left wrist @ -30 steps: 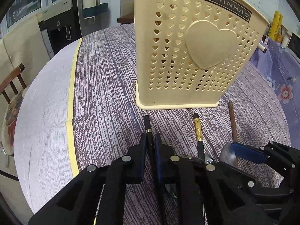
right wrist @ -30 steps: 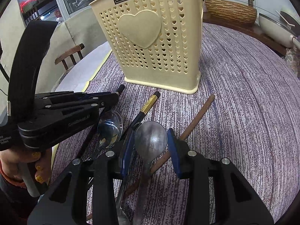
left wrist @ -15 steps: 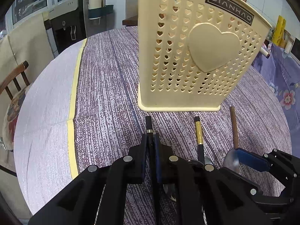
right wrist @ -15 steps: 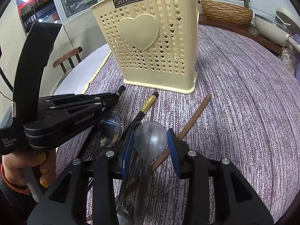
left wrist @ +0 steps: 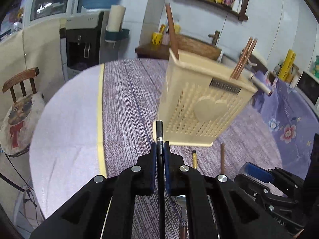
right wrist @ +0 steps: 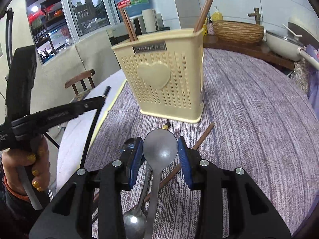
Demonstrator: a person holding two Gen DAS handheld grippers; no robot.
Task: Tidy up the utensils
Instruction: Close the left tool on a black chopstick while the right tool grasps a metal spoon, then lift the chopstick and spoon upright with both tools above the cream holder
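Observation:
A cream perforated utensil holder (left wrist: 201, 109) (right wrist: 165, 83) stands on the purple table and holds several brown chopsticks (right wrist: 205, 6). My left gripper (left wrist: 159, 149) is shut on a black chopstick (left wrist: 159, 133), lifted above the table in front of the holder; the right wrist view shows it raised at the left (right wrist: 95, 117). My right gripper (right wrist: 160, 149) is open around the bowl of a grey spoon (right wrist: 160, 147), which is lifted with it. A second spoon (right wrist: 133, 219), a gold-banded black chopstick (left wrist: 194, 158) and a brown chopstick (right wrist: 203, 135) lie on the table.
The round table (right wrist: 259, 129) has a white cover with a yellow strip (left wrist: 99, 107) on its left side. A chair (left wrist: 20, 99) stands at the left. A water dispenser (left wrist: 83, 45), a woven basket (right wrist: 237, 31) and a white pot (right wrist: 283, 43) stand behind.
Both grippers have risen well above the table. The left lifted the black chopstick off the table. The grey spoon rose with the right gripper.

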